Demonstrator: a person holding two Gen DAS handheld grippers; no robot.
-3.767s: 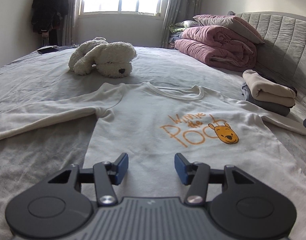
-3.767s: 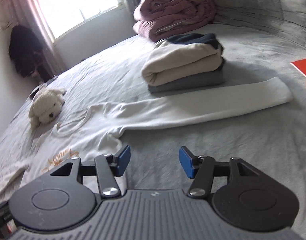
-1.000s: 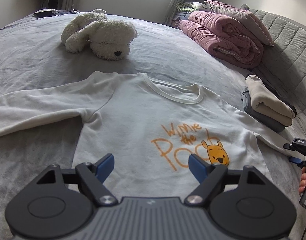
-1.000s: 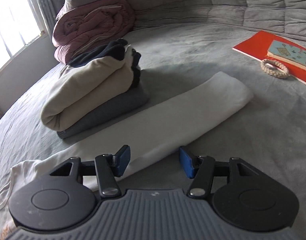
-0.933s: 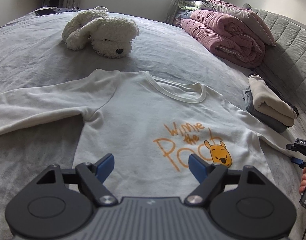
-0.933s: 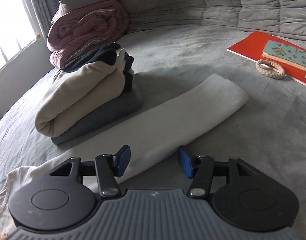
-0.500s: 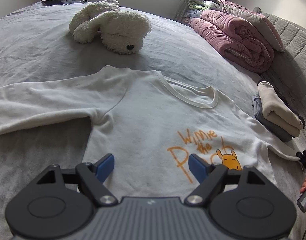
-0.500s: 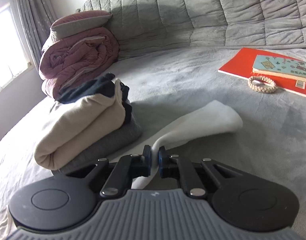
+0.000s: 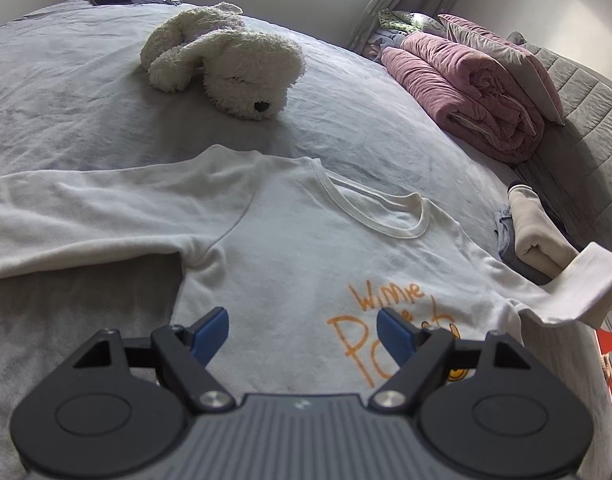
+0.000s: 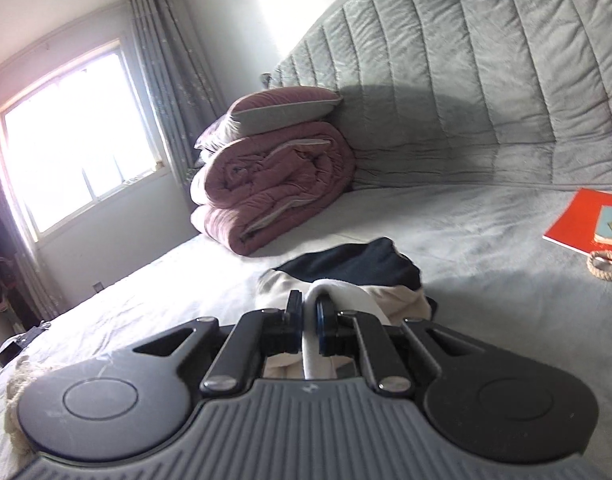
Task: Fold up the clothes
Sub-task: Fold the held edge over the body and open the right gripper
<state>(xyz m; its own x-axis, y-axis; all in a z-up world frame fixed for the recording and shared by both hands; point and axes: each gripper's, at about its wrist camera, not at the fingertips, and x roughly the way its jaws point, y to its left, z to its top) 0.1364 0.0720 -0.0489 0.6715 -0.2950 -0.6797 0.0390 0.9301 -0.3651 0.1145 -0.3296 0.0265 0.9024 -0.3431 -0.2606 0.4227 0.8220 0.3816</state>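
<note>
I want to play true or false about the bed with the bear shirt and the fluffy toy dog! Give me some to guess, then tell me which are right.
1. The right hand-held gripper is pinching the shirt's sleeve. True.
2. The left hand-held gripper is squeezing the shirt. False: its jaws stand open above the shirt, holding nothing.
3. The toy dog lies on the shirt. False: it lies on the bed beyond the collar, apart from the shirt.
4. A pillow rests on the rolled pink blanket. True.
5. The red book sits on the pile of folded clothes. False: it lies on the bed, apart from the pile.
</note>
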